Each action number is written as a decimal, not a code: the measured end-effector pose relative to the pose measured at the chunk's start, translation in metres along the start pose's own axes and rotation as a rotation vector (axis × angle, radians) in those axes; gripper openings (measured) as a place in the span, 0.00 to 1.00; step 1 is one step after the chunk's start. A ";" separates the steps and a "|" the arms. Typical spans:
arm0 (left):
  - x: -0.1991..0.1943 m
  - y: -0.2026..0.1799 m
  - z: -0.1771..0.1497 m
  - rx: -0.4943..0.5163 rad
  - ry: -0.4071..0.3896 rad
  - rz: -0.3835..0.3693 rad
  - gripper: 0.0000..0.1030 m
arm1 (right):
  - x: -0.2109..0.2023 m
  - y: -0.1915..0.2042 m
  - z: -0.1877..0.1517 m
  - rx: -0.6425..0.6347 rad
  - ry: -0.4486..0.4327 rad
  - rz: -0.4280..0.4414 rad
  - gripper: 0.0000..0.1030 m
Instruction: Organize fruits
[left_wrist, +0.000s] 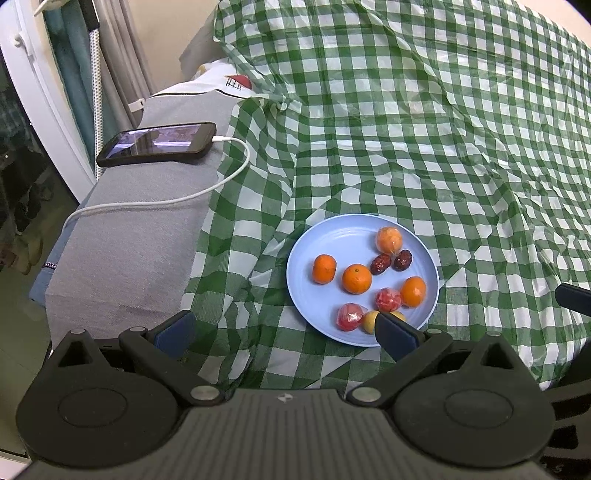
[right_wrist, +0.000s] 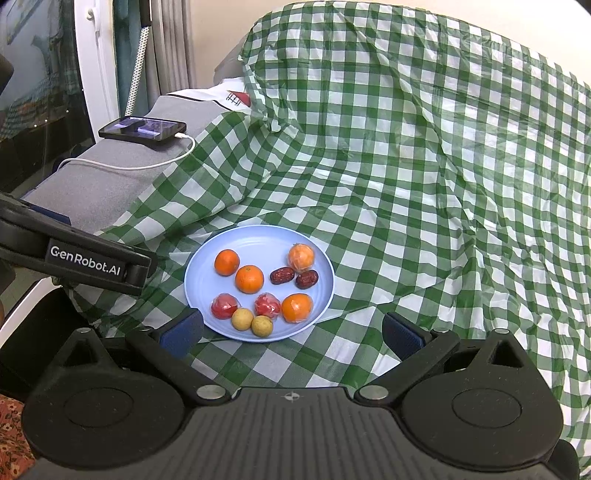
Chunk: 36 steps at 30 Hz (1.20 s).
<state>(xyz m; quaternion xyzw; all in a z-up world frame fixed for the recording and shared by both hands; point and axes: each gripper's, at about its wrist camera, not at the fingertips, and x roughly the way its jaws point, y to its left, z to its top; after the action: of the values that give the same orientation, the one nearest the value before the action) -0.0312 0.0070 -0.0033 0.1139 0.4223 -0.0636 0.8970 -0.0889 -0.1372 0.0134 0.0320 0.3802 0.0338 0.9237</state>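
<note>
Fruits (right_wrist: 249, 278) all on blue plate (right_wrist: 325, 258), mixed kinds together.
Left gripper (left_wrist: 284, 330) and right gripper (right_wrist: 291, 330) both released, empty; stage unclear, sorted or not.

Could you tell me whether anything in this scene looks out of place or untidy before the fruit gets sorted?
Nothing is spilled or damaged: all the fruit sits on the blue plate. Two things stand out: the checked cloth is heavily rumpled, and a phone with its charging cable lies on the grey surface beside it, unrelated to the fruit.

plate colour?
Light blue plate, clearest in the right wrist view.
</note>
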 end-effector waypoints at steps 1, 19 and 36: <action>0.000 0.000 0.000 0.003 -0.001 -0.002 1.00 | 0.000 0.000 0.000 0.001 0.000 0.000 0.99; -0.001 -0.001 0.000 0.027 -0.004 0.003 1.00 | -0.001 0.000 -0.001 0.002 0.000 0.001 0.99; -0.001 -0.004 0.000 0.053 -0.004 0.002 1.00 | 0.000 -0.001 -0.001 0.002 0.000 0.002 0.99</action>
<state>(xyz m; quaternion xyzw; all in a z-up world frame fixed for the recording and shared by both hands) -0.0327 0.0033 -0.0036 0.1378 0.4184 -0.0742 0.8947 -0.0900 -0.1380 0.0127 0.0332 0.3801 0.0342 0.9237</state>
